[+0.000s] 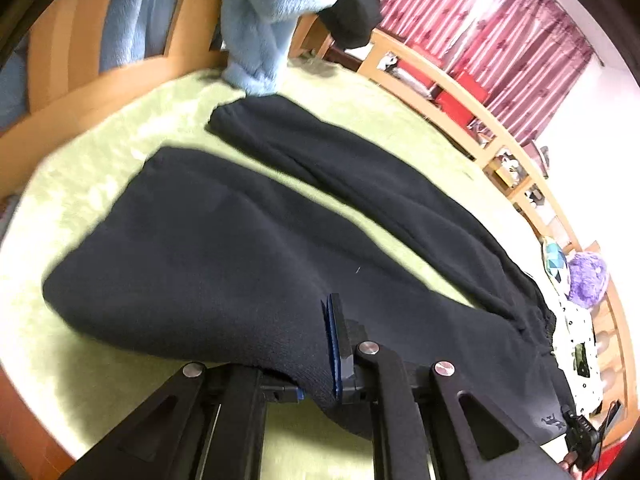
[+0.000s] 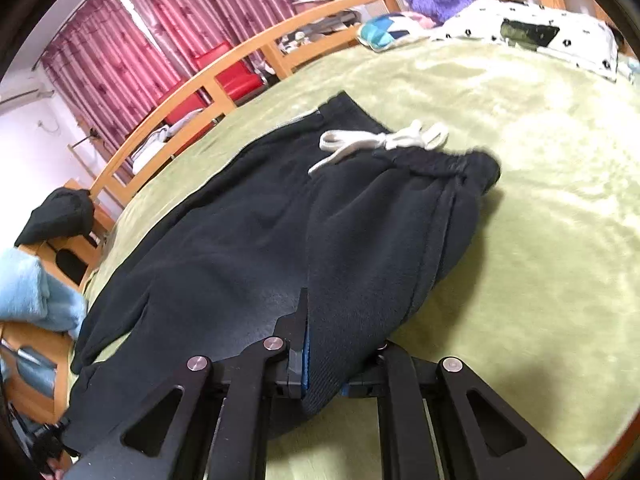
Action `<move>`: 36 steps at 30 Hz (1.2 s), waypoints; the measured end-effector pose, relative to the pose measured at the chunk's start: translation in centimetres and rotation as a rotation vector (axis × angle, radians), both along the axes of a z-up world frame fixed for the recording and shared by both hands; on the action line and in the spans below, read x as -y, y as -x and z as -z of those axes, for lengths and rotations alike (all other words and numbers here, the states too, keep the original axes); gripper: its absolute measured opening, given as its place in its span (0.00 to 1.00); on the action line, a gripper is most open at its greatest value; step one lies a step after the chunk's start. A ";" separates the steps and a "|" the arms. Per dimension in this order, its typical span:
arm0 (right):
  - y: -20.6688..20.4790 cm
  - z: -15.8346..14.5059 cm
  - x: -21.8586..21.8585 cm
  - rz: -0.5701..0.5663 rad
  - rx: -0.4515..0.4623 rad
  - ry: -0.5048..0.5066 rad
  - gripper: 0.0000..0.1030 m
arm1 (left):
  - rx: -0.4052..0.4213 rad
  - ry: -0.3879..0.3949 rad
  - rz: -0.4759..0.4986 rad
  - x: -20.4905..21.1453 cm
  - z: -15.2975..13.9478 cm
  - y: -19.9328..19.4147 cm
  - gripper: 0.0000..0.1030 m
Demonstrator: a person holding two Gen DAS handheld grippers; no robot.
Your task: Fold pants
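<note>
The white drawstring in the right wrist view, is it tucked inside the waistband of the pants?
No. The white drawstring lies loose on top of the dark pants, outside the gathered waistband.

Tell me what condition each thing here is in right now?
Pants: spread on the bed, legs apart, one side lifted.
Drawstring: loose over the waistband.
Left gripper: shut on pants.
Right gripper: shut on pants.
Green blanket: lying flat under the pants.
</note>
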State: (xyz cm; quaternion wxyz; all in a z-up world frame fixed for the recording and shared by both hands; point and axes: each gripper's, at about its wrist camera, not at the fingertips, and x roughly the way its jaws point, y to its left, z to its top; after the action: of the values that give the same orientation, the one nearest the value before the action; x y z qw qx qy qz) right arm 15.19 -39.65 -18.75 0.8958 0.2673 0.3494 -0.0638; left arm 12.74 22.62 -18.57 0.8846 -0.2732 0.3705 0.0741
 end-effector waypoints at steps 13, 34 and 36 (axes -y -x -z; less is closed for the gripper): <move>-3.7 -7.6 -3.0 -0.127 0.101 0.096 0.10 | 0.116 -0.092 0.001 -0.1 -7.4 -3.2 0.09; -32.9 -2.6 -6.7 -0.178 -0.060 0.169 0.35 | 0.017 -0.171 -0.032 0.2 -5.2 -31.0 0.26; -32.6 -1.2 -6.8 -0.191 -0.101 0.161 0.38 | -0.024 -0.174 -0.013 0.8 -4.8 -31.3 0.43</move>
State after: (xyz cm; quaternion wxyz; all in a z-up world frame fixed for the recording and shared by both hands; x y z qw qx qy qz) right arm 47.79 -32.89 -17.54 0.8976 0.1567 0.4117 -0.0195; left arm 44.05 21.80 -13.75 0.9000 -0.1970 0.3714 0.1152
